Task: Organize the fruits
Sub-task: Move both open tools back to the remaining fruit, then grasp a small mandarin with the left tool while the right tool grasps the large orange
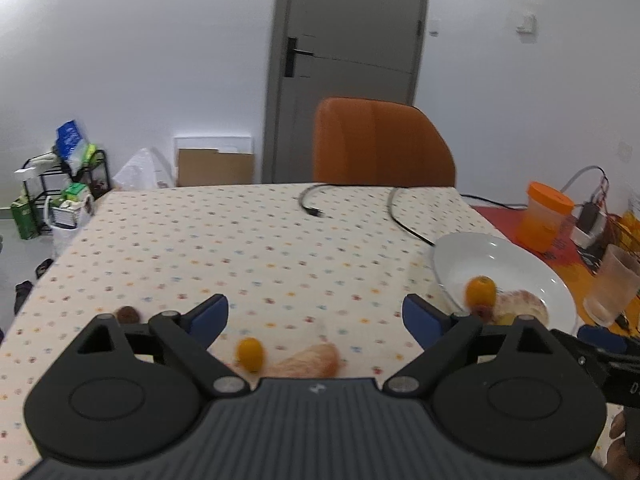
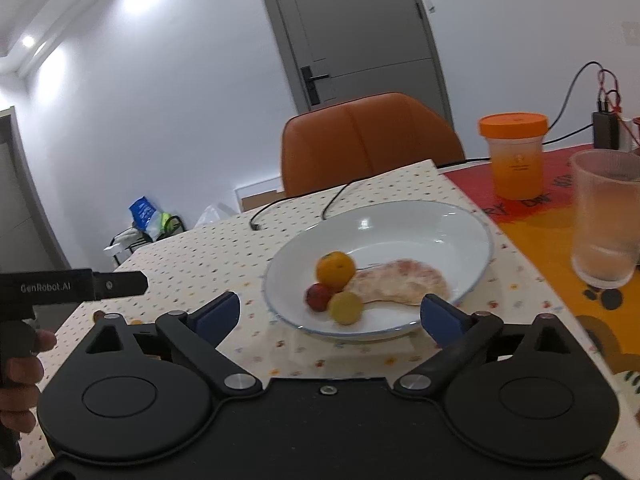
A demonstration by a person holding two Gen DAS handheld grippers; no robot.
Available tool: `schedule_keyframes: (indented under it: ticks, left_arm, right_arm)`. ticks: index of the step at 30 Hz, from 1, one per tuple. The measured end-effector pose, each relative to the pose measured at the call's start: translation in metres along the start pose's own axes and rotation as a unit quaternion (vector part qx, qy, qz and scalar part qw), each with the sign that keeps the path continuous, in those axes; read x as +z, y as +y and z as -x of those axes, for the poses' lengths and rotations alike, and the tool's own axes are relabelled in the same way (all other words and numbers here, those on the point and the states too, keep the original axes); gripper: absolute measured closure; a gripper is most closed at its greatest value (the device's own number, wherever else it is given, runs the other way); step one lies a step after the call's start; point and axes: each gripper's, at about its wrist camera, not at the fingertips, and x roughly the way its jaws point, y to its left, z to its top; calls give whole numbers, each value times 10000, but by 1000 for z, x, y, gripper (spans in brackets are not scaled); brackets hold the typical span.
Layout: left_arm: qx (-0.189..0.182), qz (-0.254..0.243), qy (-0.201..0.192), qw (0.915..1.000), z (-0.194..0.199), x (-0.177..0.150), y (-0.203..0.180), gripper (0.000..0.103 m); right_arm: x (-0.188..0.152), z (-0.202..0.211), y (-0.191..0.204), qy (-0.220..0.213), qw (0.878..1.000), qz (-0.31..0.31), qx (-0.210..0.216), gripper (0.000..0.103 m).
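A white plate [image 2: 460,232] holds an orange [image 2: 335,270], a small red fruit [image 2: 318,297], a yellow fruit [image 2: 346,307] and a peeled pomelo wedge [image 2: 400,283]. My right gripper [image 2: 330,314] is open and empty, just in front of the plate. In the left wrist view the plate [image 1: 492,256] is at the right with the orange [image 1: 480,290] in it. On the cloth under my open, empty left gripper [image 1: 316,314] lie a small orange fruit [image 1: 251,354], a pomelo wedge [image 1: 310,362] and a brown fruit [image 1: 128,314].
An orange chair [image 1: 380,144] stands behind the table. Two black cables [image 1: 316,210] lie on the dotted cloth. An orange-lidded jar [image 2: 516,156] and a frosted cup [image 2: 606,216] stand right of the plate on a red and orange mat [image 2: 560,240].
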Motion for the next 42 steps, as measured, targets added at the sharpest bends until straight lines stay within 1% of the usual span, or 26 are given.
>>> schedule_keyframes:
  ticks: [2, 9, 18, 20, 26, 29, 31, 33, 34, 35, 37, 40, 42]
  left_arm:
    - [82, 86, -37, 9999, 4, 1, 9, 10]
    - [258, 344, -103, 9990, 13, 0, 35, 10]
    - [330, 581, -14, 9978, 21, -13, 65, 10]
    - [386, 629, 6, 9973, 22, -15, 71, 10]
    - [366, 699, 57, 9969, 23, -25, 80, 13]
    - [287, 732, 102, 9969, 22, -31, 82, 21]
    - [162, 755, 137, 9969, 21, -35, 82, 31]
    - [77, 745, 203, 9970, 18, -39, 80, 37]
    - [58, 740, 229, 9970, 16, -41, 79, 42]
    - [34, 740, 268, 9969, 14, -43, 78, 45]
    - [-11, 768, 334, 9965, 11, -46, 78, 53]
    - [-92, 804, 405, 9959, 6, -50, 77, 61]
    - [-153, 831, 453, 9954, 3, -51, 77, 62]
  right_arm:
    - [0, -2, 6, 6, 10000, -12, 46, 0]
    - [-1, -9, 28, 69, 9997, 110, 222, 0]
    - [-4, -16, 56, 237, 9980, 329, 478, 0]
    - [-4, -16, 61, 219, 9978, 308, 540, 0]
    - [-7, -21, 76, 273, 9973, 417, 541, 1]
    - [-9, -24, 83, 314, 9970, 441, 562, 1]
    - [-10, -25, 87, 339, 9967, 469, 563, 2]
    - [-11, -26, 90, 379, 9963, 499, 591, 3]
    - [-11, -27, 91, 399, 9961, 514, 599, 6]
    - [-11, -28, 92, 417, 9959, 533, 605, 6]
    - [-11, -29, 95, 444, 9957, 551, 606, 7]
    - [-12, -31, 98, 478, 9950, 590, 648, 9]
    - [-13, -32, 99, 507, 9946, 624, 657, 10]
